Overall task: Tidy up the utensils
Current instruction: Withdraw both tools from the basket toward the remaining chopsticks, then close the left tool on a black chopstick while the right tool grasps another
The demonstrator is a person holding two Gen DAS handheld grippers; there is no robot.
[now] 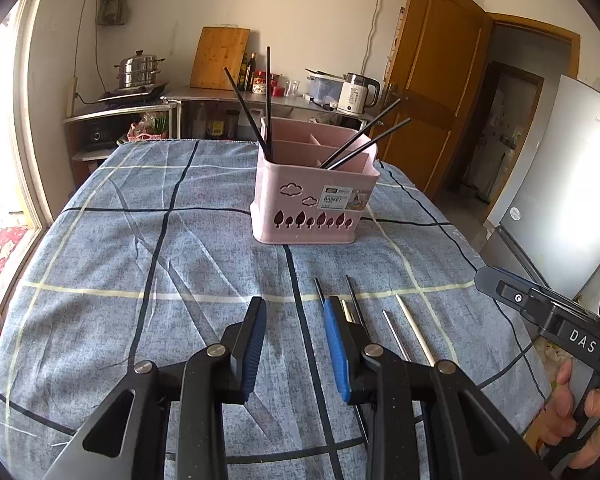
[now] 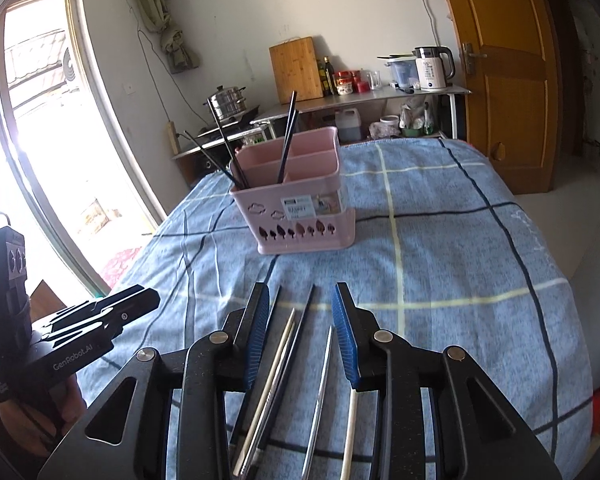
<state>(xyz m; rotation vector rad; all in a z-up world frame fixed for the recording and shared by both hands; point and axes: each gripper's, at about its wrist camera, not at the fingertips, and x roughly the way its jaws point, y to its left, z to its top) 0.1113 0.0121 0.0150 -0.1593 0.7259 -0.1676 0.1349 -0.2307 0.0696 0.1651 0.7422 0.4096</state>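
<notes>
A pink utensil basket (image 1: 314, 196) stands on the blue plaid tablecloth, with several black chopsticks (image 1: 356, 142) leaning in its compartments; it also shows in the right wrist view (image 2: 300, 208). Loose chopsticks lie on the cloth near me: black, silver (image 2: 320, 392) and white (image 2: 272, 372) ones. My left gripper (image 1: 296, 336) is open and empty, just left of the loose chopsticks (image 1: 414, 330). My right gripper (image 2: 300, 332) is open, low over the loose chopsticks, which lie between and under its fingers.
The table's right edge (image 2: 572, 288) drops off near a fridge (image 1: 560, 184). Behind the table stand a steel counter with a kettle (image 1: 356, 94), a cutting board (image 1: 220, 56) and a steamer pot (image 1: 140, 68). A wooden door (image 2: 500, 60) is at the back right.
</notes>
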